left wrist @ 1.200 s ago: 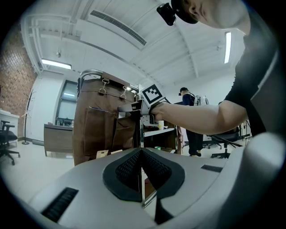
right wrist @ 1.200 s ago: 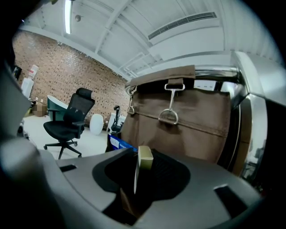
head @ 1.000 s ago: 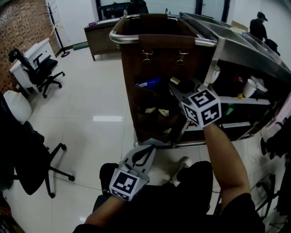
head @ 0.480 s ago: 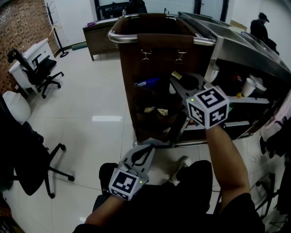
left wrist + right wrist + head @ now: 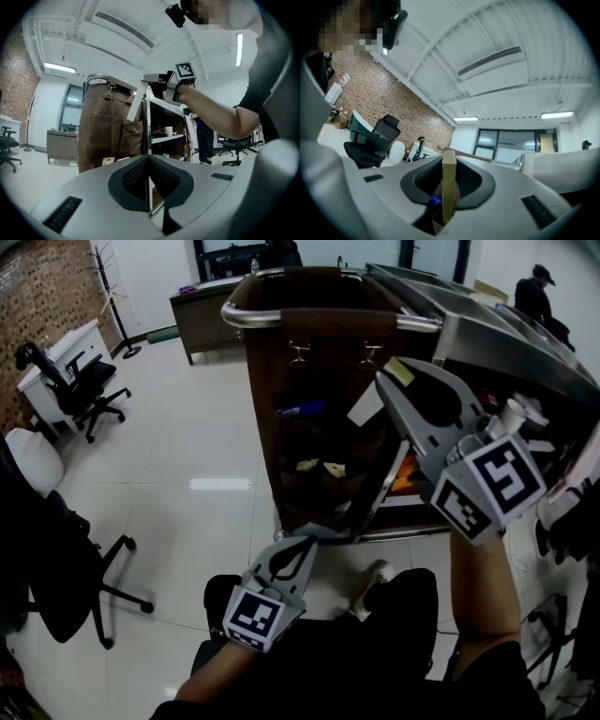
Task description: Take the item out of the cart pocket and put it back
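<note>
Taking out looks done: the right hand-held gripper (image 5: 389, 381), jaws having just been closing, grips the box (image 5: 449, 187) above the cart (image 5: 272, 362) pocket (image 5: 309, 427); return remains; near left hand-held gripper (image 5: 302, 545) sits closed, empty.

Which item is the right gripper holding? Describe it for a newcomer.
Find the tall brown cart with fabric pockets. At its upper right, the right gripper clamps in its jaws a thin flat box, pale-faced and tan-edged. Unlike the pocketed blue item and packets, it hangs in mid-air.
</note>
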A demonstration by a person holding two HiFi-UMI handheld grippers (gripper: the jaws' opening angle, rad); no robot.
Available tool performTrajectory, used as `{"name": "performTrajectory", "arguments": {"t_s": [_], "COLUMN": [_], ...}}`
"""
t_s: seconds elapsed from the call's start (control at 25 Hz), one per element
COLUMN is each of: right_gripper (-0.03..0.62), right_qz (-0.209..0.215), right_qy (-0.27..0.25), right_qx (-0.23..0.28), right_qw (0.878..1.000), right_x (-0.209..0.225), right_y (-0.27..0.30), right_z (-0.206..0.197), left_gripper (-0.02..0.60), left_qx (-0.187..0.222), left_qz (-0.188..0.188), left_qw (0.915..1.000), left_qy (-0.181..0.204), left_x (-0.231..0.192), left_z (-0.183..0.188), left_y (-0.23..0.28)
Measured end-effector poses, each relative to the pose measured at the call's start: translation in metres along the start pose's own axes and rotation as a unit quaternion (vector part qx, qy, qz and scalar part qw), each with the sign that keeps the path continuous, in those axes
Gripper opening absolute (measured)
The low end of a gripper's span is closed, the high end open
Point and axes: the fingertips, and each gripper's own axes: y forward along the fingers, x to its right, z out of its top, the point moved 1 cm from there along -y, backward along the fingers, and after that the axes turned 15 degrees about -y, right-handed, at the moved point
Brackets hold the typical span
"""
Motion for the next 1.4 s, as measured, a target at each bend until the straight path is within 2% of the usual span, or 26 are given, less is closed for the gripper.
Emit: {"name": "performTrajectory", "arguments": {"t_s": [0.2, 0.56, 0.72, 0.96, 1.12, 1.4], "right_gripper": [0.087, 0.087, 0.086, 0.086, 0.086, 0.086], "right_qz": [-0.004, 0.013, 0.039, 0.067, 0.072, 0.083], "right_qy": [0.015, 0.059, 0.089, 0.148, 0.168, 0.172], "right_qx": [0.020, 0.021, -0.016, -0.090, -0.120, -0.145], "right_qw": [1.000, 0.998, 0.995, 0.983, 0.976, 0.971], "right_x": [-0.007, -0.058, -0.104, -0.159, -0.179, -0.192], "right_y": [-0.035, -0.088, -0.099, -0.107, -0.107, -0.102], "right_z": [0.025, -0.005, -0.046, -0.112, -0.140, -0.163], "left_gripper": [0.000, 0.000, 0.000, 0.000, 0.000, 0.000], "left_qx": [0.002, 0.008, 0.010, 0.008, 0.008, 0.007], "left_qz": [0.000, 0.003, 0.005, 0.001, 0.000, -0.003], "left_qw": [1.0000, 0.9999, 0.9999, 1.0000, 1.0000, 1.0000], "left_qy": [-0.002, -0.005, -0.004, 0.000, -0.001, 0.001], "left_x": [0.001, -0.002, -0.004, -0.001, -0.002, 0.001], "left_z": [0.001, 0.004, 0.006, 0.006, 0.004, 0.006], "left_y": [0.000, -0.001, -0.001, -0.001, -0.001, -0.001]}}
